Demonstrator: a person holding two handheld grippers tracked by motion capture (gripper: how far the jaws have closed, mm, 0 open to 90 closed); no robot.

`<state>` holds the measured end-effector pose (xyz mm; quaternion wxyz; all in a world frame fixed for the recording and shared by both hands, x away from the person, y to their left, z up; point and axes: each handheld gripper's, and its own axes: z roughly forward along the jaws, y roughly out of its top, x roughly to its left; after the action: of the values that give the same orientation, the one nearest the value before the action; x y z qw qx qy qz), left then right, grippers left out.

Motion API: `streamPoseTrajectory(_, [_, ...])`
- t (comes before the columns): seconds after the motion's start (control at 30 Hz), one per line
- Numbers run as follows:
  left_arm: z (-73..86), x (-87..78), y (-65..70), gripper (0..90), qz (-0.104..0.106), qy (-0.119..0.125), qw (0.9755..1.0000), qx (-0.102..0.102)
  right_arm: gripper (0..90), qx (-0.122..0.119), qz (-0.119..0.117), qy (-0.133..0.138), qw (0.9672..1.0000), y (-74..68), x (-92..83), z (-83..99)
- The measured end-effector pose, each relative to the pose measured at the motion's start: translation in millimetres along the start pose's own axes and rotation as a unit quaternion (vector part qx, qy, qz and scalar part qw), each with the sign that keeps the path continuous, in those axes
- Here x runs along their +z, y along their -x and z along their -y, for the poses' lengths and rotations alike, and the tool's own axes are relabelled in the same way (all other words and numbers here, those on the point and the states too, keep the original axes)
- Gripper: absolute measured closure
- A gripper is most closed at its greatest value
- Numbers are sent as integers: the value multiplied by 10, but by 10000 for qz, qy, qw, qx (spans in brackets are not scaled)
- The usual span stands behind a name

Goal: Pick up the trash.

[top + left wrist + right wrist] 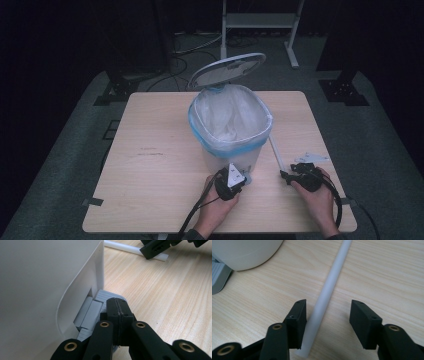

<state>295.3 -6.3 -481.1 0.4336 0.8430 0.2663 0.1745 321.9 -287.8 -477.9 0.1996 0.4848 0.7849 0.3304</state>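
A white pedal bin (231,125) with a blue-edged liner stands mid-table, and its lid (227,70) is tipped up. My left gripper (242,177) sits at the bin's base. In the left gripper view its jaws (117,303) are shut together, and their tips rest on top of the grey pedal (91,312). A thin white tube (334,272) lies on the table (150,165) right of the bin (244,252). My right gripper (328,306) is open with the tube's near end between its jaws. The left jaw is close against the tube and the right jaw stands apart from it.
A small pale plastic piece (312,157) lies on the table just beyond my right gripper (285,175). Grey tape (92,202) marks the table's front left edge. A metal stand (260,20) and cables are on the dark floor behind the table.
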Motion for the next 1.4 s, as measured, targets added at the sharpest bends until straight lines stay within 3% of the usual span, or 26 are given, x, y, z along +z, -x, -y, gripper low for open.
streamPoseTrajectory(0.63, [0,0,2,900,-7,-1,10000,-3,748,156,48,29,9999,111,-11,-3])
streamPoseTrajectory(0.83, [0,0,2,900,-8,-3,10000,-3,789,227,37,3,9997,123,-21,1])
streamPoseTrajectory(1.4, [0,0,3,900,-15,0,10000,-11,800,473,-29,-55,9989,170,-55,15])
